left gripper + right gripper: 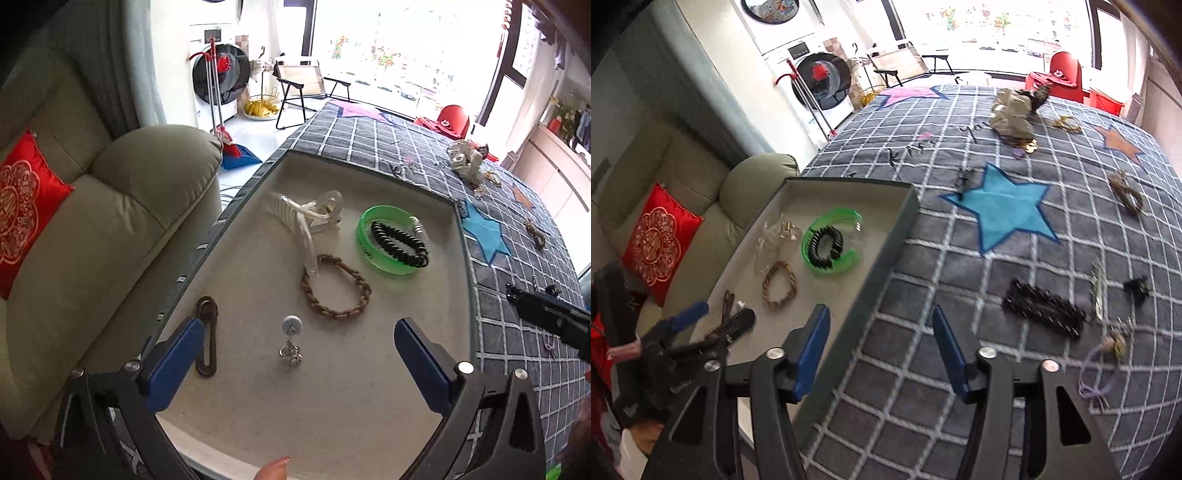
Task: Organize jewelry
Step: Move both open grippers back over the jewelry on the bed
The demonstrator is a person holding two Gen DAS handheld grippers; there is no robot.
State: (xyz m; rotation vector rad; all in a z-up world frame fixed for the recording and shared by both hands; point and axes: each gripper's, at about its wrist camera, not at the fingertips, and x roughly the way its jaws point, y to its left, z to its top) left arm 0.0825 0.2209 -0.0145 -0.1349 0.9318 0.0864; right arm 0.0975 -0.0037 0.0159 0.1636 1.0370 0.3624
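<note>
Wide-open and empty, the left hand-held gripper (299,363) hovered over the tray (369,424), above a small charm earring (291,339); braided bracelet (338,290) and green bangle (391,240) lay beyond. Rightward, the right hand-held gripper (881,349) gaped empty beside the black clip (1044,307).

One tray (369,177); inside: one green bangle (388,266), one braided bracelet (332,314), one brown clip (207,336).

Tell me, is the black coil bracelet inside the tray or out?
Inside: the black coil bracelet lies within the green bangle on the tray floor.
</note>
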